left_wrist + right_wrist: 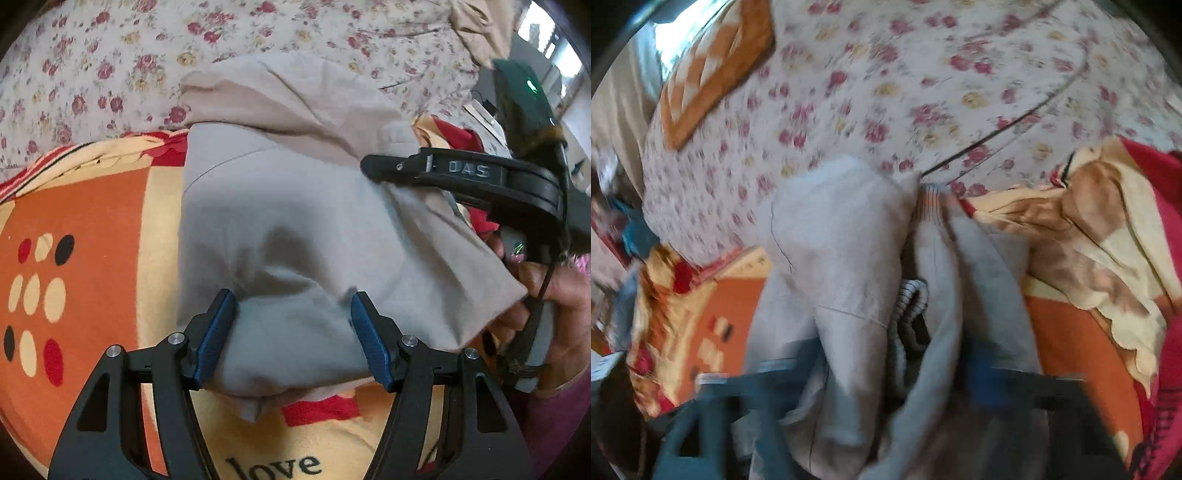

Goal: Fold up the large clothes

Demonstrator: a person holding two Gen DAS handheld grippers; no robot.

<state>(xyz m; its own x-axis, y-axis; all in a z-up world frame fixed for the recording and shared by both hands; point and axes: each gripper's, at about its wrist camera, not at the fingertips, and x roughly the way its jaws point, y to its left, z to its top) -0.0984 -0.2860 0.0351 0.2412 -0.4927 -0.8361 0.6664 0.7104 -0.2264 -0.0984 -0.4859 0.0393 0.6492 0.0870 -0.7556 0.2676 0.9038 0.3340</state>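
A pale grey-beige garment (pixel 295 206) lies folded on an orange and yellow blanket (pixel 99 236). My left gripper (pixel 293 341) is open, its blue pads (pixel 218 339) on either side of the garment's near edge. The right gripper's black finger (pixel 461 177) reaches over the garment's right side, held by a hand (pixel 554 295). In the blurred right wrist view the same garment (pixel 849 251) bunches between my right gripper's (pixel 894 369) spread fingers, with a ribbed cuff (pixel 912 299) in the middle; the jaws stand wide apart around the cloth.
A floral sheet (pixel 229 40) covers the bed beyond the blanket. An orange patterned pillow (pixel 713 70) lies at the far left in the right wrist view. Red and cream bedding (pixel 1108 229) is heaped at the right.
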